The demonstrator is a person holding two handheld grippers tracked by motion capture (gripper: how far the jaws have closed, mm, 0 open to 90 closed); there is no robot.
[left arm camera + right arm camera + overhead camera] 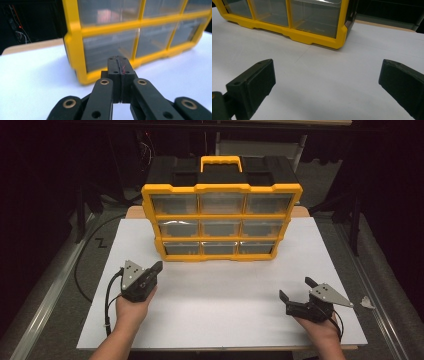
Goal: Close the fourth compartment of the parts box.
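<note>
Left gripper (119, 65) jaws clenched, empty, near drawer cabinet (140, 35); right gripper (327, 80) jaws wide, empty.

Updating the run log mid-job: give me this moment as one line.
left gripper: shut, empty, near yellow plastic drawer organiser | right gripper: open, empty | white table

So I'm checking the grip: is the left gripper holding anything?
No, the left gripper has its jaws pressed together, empty, short of the yellow organizer.

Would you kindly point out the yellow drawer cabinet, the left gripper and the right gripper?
yellow drawer cabinet (222, 215): high view, frame bar.
left gripper (119, 65): left gripper view, closed jaw tips.
right gripper (327, 75): right gripper view, gap between jaws.
</note>
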